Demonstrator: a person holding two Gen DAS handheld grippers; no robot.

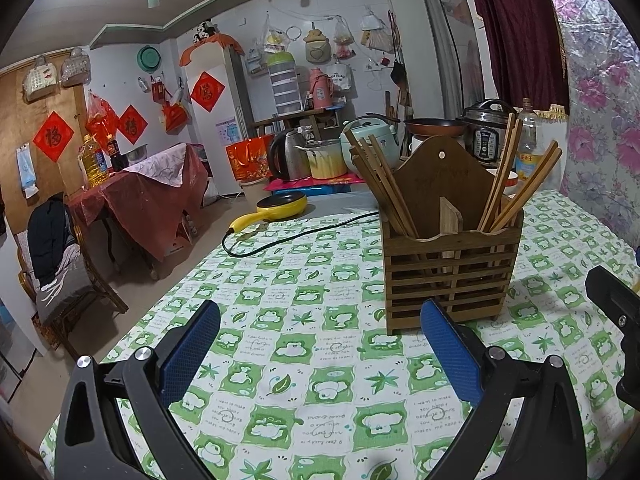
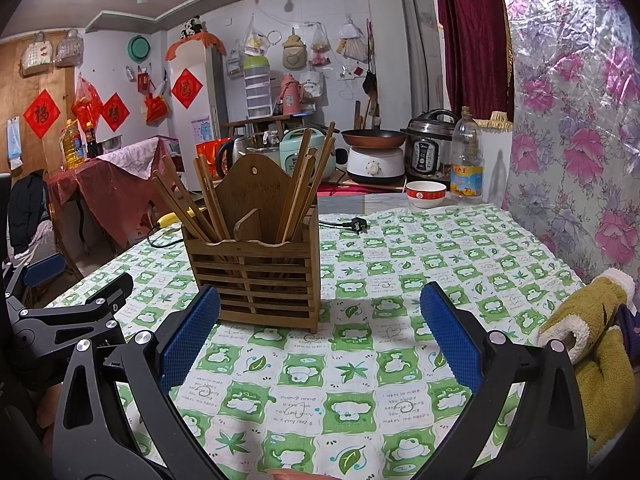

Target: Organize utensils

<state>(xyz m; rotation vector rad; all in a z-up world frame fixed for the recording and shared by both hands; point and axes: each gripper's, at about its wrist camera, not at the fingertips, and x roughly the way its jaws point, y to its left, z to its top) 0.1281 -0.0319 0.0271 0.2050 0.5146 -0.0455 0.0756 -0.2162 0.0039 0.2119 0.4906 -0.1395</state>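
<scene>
A slatted wooden utensil holder stands on the green-and-white checked tablecloth. Several wooden chopsticks lean in its left compartment and several in its right compartment, split by a wooden divider. My left gripper is open and empty, just in front and left of the holder. My right gripper is open and empty, right in front of the holder. The left gripper's body shows at the left of the right wrist view.
A yellow pan with a black cord lies at the table's far left, its plug behind the holder. A red-and-white bowl, an oil bottle and cookers stand at the far edge. A plush toy lies right.
</scene>
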